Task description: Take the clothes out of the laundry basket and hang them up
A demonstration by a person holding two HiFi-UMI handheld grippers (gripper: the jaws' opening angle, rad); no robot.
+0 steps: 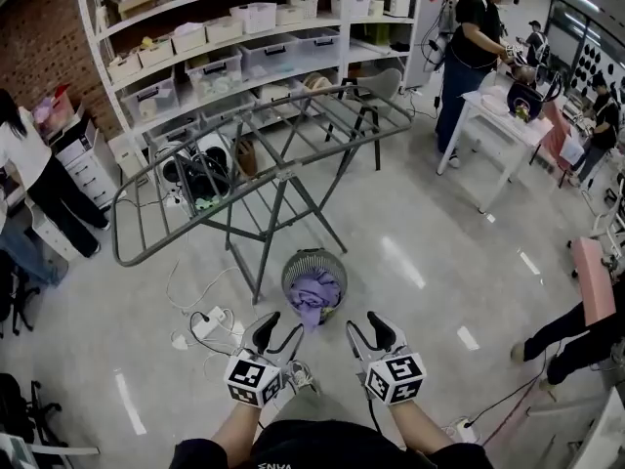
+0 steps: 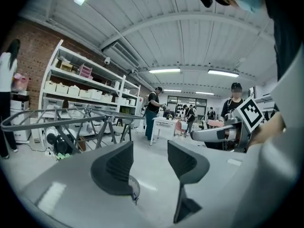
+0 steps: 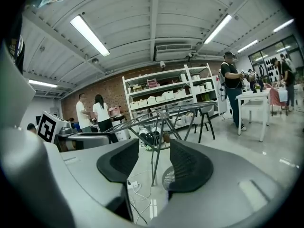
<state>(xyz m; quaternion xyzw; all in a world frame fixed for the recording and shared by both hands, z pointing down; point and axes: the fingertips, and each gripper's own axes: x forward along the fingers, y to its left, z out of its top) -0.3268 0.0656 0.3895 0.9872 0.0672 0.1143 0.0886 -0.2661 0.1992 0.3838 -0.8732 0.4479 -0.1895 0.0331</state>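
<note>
A round mesh laundry basket stands on the floor at the foot of the grey drying rack. Purple clothes lie bunched inside it. The rack's bars are bare. My left gripper hovers just short of the basket on its near left, open and empty. To the basket's near right my right gripper is also open, with nothing between its fingers. In the left gripper view only a sliver of the basket shows past the left gripper. The right gripper view has the basket behind the right gripper.
White shelving with bins stands behind the rack. A power strip and cables lie on the floor left of the basket. A white table with a person beside it is at the back right. Other people stand at the left edge.
</note>
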